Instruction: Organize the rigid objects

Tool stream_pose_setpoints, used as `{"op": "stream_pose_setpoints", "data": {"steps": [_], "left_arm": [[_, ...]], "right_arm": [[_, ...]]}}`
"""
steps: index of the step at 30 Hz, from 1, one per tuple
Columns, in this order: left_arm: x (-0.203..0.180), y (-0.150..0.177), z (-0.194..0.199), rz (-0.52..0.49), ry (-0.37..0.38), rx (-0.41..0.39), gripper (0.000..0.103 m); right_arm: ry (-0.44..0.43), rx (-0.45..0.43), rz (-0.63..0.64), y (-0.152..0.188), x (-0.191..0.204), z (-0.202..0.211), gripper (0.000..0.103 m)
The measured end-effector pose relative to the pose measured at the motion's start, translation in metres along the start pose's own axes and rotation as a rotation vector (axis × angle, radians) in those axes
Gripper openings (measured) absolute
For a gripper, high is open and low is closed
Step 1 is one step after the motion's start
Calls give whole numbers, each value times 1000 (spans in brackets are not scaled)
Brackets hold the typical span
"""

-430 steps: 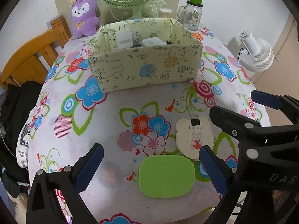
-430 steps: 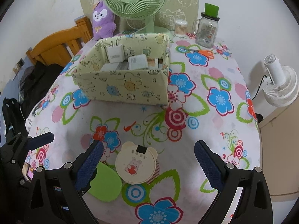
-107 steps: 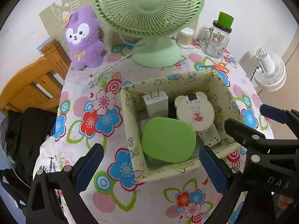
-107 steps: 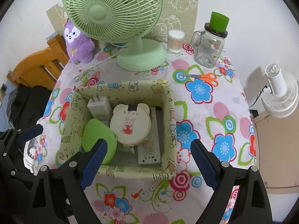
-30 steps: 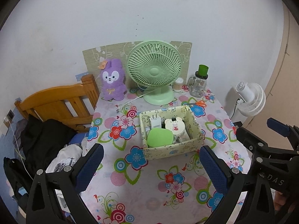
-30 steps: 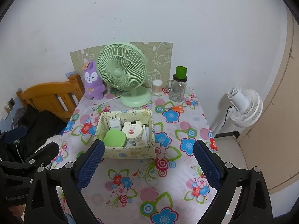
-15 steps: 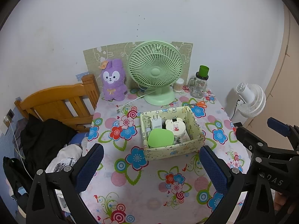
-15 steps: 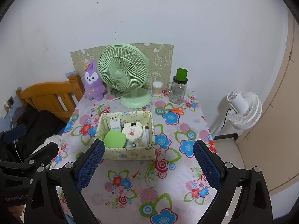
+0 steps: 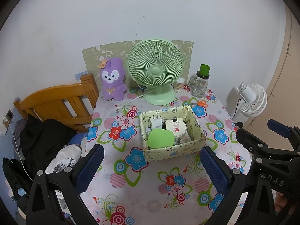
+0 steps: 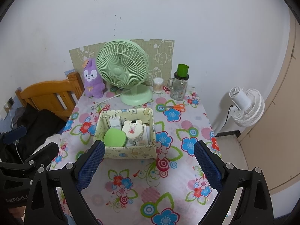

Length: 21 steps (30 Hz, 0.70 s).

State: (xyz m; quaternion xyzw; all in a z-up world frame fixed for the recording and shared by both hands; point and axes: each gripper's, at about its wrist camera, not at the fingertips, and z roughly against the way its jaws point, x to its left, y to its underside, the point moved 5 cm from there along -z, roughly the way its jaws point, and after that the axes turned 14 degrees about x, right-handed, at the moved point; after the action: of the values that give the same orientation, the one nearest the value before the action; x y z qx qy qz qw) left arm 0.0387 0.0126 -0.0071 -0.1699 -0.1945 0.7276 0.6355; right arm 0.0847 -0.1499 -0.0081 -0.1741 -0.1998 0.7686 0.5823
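Note:
A pale yellow fabric box point(image 9: 173, 153) point(image 10: 129, 152) stands mid-table. Inside it lie a green oval case point(image 9: 160, 138) point(image 10: 114, 137), a cream bear-shaped case point(image 9: 175, 127) point(image 10: 132, 129), a white plug charger point(image 9: 155, 122) point(image 10: 114, 122) and other small items partly hidden below them. My left gripper point(image 9: 150, 168) hangs open, high above the table's near side, nothing between its fingers. My right gripper point(image 10: 149, 166) is open too and holds nothing. Both are well back from the box.
A green desk fan point(image 9: 155, 69), a purple plush rabbit point(image 9: 112, 81), a glass jar with green lid point(image 9: 201, 82), a cotton-swab pot point(image 9: 178, 84) and orange scissors point(image 9: 199, 103) stand behind the box. A wooden chair point(image 9: 56, 103) with dark clothes is left; a white fan point(image 9: 252, 99) right.
Over the earlier frames the green case and the bear case went from the tablecloth into the box. Both grippers then pulled far back and up; in the last half second the view barely shifts.

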Motion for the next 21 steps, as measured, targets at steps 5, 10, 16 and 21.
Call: {"op": "stream_pose_setpoints", "data": {"steps": [5, 10, 16, 21], "left_arm": [[0, -1, -1, 0, -7, -6, 103], [0, -1, -1, 3, -6, -4, 103], [1, -2, -1, 5, -12, -7, 103], [1, -2, -1, 5, -13, -7, 103]], "right_arm": [[3, -4, 4, 0, 0, 0, 97], [-4, -1, 8, -4, 0, -3, 97], [-6, 1, 15, -6, 1, -4, 97], [-8, 2, 15, -6, 1, -4, 97]]}}
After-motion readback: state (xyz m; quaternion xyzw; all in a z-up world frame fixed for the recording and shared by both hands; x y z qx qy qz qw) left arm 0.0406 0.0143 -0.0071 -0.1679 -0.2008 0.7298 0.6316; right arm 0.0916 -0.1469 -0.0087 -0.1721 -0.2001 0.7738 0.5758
